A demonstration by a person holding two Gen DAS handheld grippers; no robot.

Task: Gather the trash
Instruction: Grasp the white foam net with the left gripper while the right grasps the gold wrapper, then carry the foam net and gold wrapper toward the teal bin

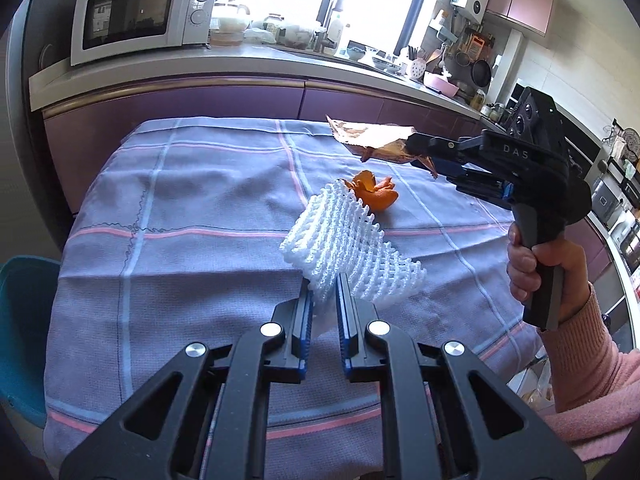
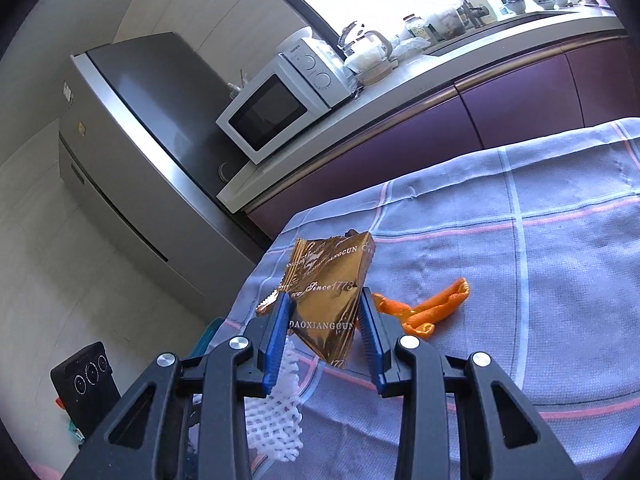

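Note:
A white foam fruit net [image 1: 352, 248] hangs above the checked tablecloth [image 1: 192, 184], pinched at its lower edge by my left gripper [image 1: 325, 286], which is shut on it. Behind it an orange peel [image 1: 374, 194] lies on the cloth. My right gripper [image 1: 416, 145], carried by a hand in a pink sleeve, is shut on a gold foil wrapper [image 1: 372, 138] held in the air. In the right wrist view the gold wrapper [image 2: 328, 300] stands between the blue pads of the right gripper [image 2: 325, 304], with the peel [image 2: 432, 310] beyond and the net [image 2: 276, 420] below left.
A teal bin [image 1: 24, 336] stands at the table's left edge. Behind the table runs a purple counter [image 1: 240, 100] with a white microwave [image 1: 140, 16], a kettle and a sink with dishes. A grey fridge [image 2: 132, 152] stands left of the counter.

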